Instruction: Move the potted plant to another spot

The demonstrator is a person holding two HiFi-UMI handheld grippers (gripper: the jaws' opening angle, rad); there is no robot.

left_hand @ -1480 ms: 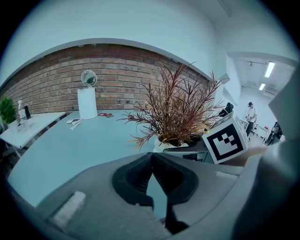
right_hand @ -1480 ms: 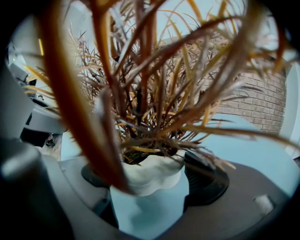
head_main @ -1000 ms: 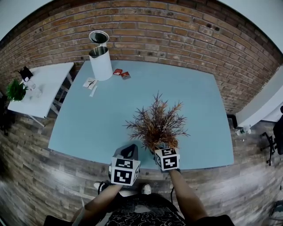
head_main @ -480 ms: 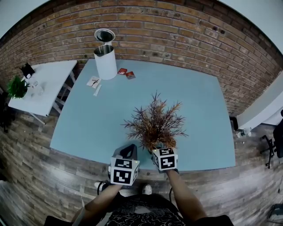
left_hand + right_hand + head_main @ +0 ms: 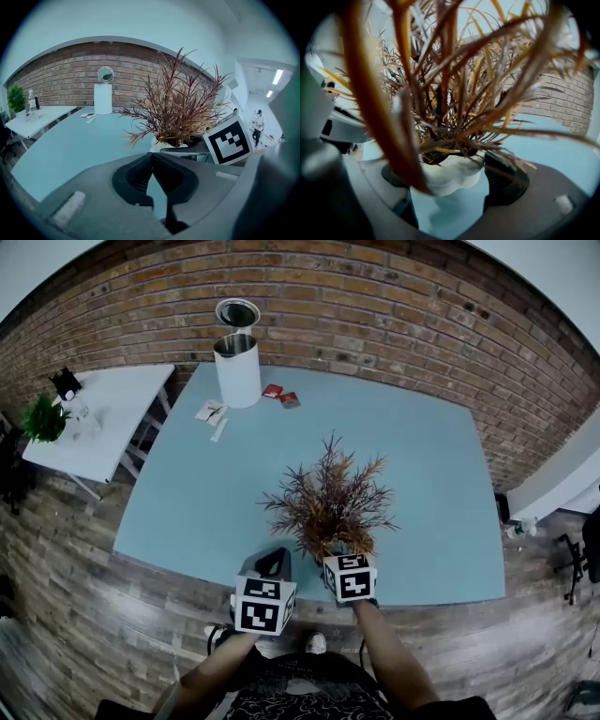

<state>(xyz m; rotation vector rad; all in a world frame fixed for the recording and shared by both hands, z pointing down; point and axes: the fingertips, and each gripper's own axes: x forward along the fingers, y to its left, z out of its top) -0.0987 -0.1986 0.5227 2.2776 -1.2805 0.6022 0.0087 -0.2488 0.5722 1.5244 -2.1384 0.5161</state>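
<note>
Blue table (image 5: 202,498): one potted plant (image 5: 330,507) (white pot (image 5: 450,176)), one bin (image 5: 238,371).

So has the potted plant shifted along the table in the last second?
Yes. Held in the right gripper, the potted plant has shifted slightly left along the table, toward the side with the white bin.

Looks like office or studio workroom: exposed brick wall (image 5: 375,296), wood-plank floor (image 5: 75,615), large light-blue tabletop (image 5: 206,493), white side table (image 5: 112,409) with small green plant (image 5: 42,416), white lidded bin (image 5: 238,371), 2 ceiling strip lights (image 5: 277,76) in bright room beyond.
</note>
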